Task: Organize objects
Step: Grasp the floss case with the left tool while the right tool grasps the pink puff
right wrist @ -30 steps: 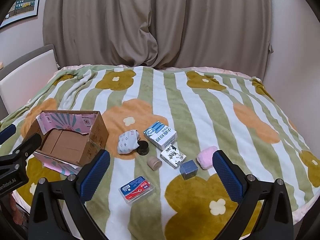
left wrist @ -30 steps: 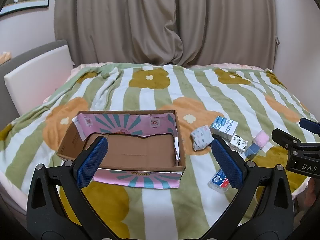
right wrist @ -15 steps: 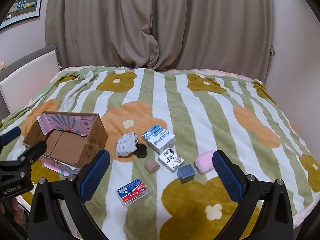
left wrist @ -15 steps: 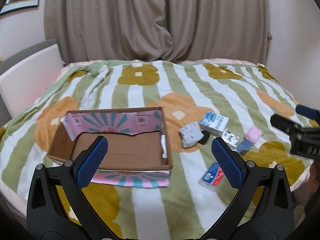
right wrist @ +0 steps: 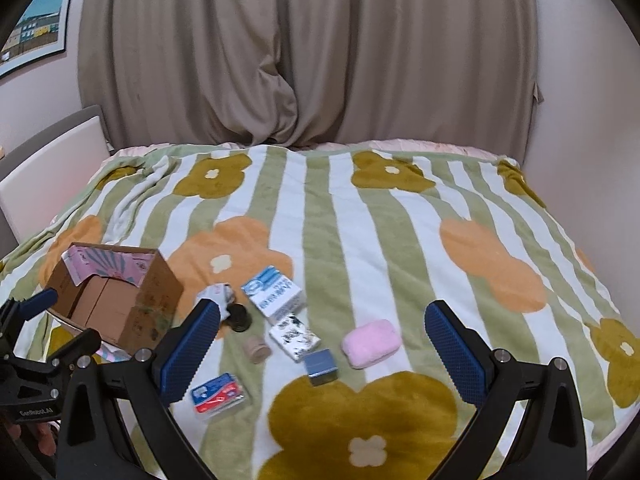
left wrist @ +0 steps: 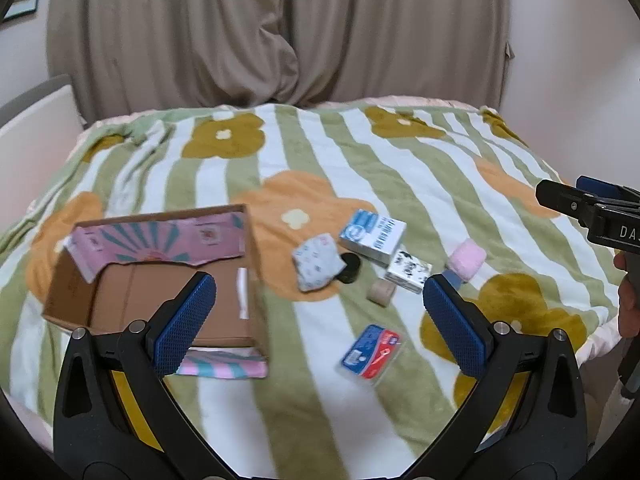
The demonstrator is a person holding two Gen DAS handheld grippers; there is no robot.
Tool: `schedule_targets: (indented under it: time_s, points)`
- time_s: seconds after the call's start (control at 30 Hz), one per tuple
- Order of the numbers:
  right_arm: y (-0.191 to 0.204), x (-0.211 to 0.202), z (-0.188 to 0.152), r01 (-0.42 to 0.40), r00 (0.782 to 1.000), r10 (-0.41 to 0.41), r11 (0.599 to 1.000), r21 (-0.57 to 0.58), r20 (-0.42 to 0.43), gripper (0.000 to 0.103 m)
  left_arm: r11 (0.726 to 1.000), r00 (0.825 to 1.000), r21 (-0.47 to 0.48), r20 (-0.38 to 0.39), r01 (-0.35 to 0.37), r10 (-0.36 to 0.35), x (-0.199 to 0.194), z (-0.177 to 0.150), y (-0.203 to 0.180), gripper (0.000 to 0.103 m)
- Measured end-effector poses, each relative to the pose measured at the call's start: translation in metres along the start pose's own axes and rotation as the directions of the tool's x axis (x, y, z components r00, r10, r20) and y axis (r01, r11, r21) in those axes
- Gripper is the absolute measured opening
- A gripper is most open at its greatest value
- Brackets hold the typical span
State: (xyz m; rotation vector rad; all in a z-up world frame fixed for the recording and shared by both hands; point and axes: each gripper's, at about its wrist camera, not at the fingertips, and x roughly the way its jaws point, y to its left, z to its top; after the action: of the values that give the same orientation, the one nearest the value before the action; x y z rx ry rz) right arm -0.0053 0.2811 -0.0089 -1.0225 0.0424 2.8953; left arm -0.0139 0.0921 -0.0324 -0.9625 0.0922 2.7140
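Tongs, left [left wrist: 318, 312] and right [right wrist: 322, 344], both wide, empty, above blanket [right wrist: 360, 220]; cardboard box [left wrist: 160, 276] left of small items.

Black left gripper [left wrist: 318, 310], blue textured pads [left wrist: 185, 322], silver screws.

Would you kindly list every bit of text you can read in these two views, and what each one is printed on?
"DA", cut off at the picture's edge: on the right gripper's body, seen from the left wrist.
"GenRobot.AI": on the left gripper's body, seen from the right wrist.
Blue-and-white carton: print too small to read.
Black-and-white box: too blurred to read.
Red-and-blue packet: unreadable.
Cardboard box: side markings illegible.
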Motion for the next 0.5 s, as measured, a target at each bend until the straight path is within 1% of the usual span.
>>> schedule_targets:
  time_s: [0.13, 0.3, 0.5]
  points:
    - [-0.022, 0.015, -0.007, 0.013, 0.999, -0.013, 1.0, 0.008, -0.035, 0.102, 1.0, 1.0, 0.01, -0.029, 0.012, -0.012, 0.02, -0.002, -0.017, 0.103]
    - [-0.047, 0.041, -0.018, 0.006, 0.996, -0.004, 1.0, 0.016, -0.085, 0.102, 0.999, 0.996, 0.042, -0.085, 0.031, -0.027, 0.05, -0.009, -0.038, 0.103]
    - [-0.064, 0.079, -0.032, -0.011, 0.989, 0.013, 1.0, 0.008, -0.146, 0.102, 0.996, 0.981, 0.061, -0.187, 0.059, -0.046, 0.089, -0.03, -0.049, 0.103]
